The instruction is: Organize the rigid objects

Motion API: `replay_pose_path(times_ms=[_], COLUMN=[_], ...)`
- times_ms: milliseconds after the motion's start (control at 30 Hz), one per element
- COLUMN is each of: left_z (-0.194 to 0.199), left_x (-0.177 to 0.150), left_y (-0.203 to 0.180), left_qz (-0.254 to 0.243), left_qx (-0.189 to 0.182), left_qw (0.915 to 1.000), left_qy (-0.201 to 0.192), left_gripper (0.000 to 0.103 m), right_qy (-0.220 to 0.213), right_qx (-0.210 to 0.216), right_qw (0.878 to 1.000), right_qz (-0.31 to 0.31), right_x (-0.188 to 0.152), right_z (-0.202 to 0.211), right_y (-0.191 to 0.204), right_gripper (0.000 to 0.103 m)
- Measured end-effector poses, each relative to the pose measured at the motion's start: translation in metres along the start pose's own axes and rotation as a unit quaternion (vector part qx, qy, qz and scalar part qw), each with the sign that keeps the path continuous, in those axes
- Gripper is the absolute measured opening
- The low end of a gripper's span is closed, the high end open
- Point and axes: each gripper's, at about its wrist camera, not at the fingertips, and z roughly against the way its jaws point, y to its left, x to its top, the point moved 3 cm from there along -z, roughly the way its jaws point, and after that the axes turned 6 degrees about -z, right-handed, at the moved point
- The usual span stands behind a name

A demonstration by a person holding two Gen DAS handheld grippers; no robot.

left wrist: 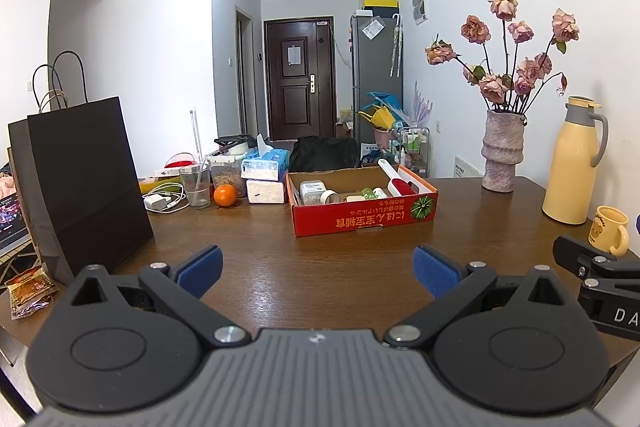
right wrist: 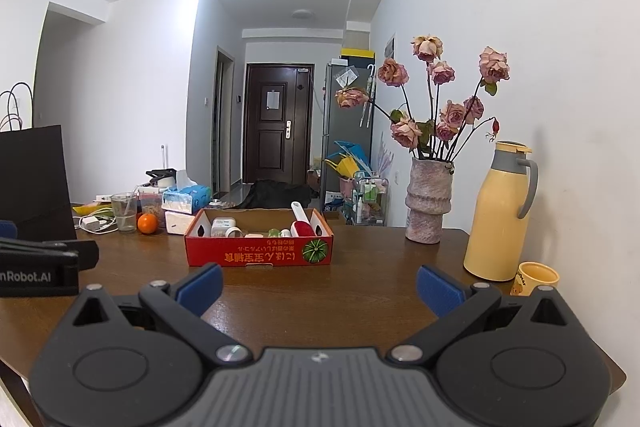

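Both the left gripper (left wrist: 318, 269) and the right gripper (right wrist: 319, 287) hover spread and empty above the table (left wrist: 360, 267), so the work seems finished or unstarted; the next move probably calls for reaching forward toward the red box (left wrist: 362, 221) holding the small items.

A shallow red cardboard box (left wrist: 362, 217) bears yellow lettering and a green striped pumpkin picture; its inside is plain brown. In it lies a white-handled lint roller (left wrist: 396, 179) with a dark red head. The wooden table (left wrist: 320, 275) is dark brown with a streaked grain. A round orange fruit (left wrist: 225, 195) sits beside a black paper bag (left wrist: 84, 183). The ribbed vase (right wrist: 427, 205) is mottled pinkish grey, holding faded pink roses (right wrist: 444, 95). The tall jug (right wrist: 498, 215) is pale yellow with a grey handle, the mug (right wrist: 534, 279) yellow. Both grippers show black frames with blue finger pads (right wrist: 202, 287).
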Motion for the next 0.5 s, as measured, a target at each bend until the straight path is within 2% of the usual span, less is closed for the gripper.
replay_pose_path(times_ms=[500], left_z=[-0.0006], left_x=[-0.0027], left_y=[-0.0009], left_qz=[-0.002], left_qx=[0.003], left_qw=[1.0000], left_qy=[0.005], left_gripper=[0.103], right_qy=[0.005], right_qx=[-0.004], right_qw=[1.000], right_qz=[0.004], right_x=[0.0012], right_z=[-0.0045], right_y=[0.0029], right_gripper=[0.103])
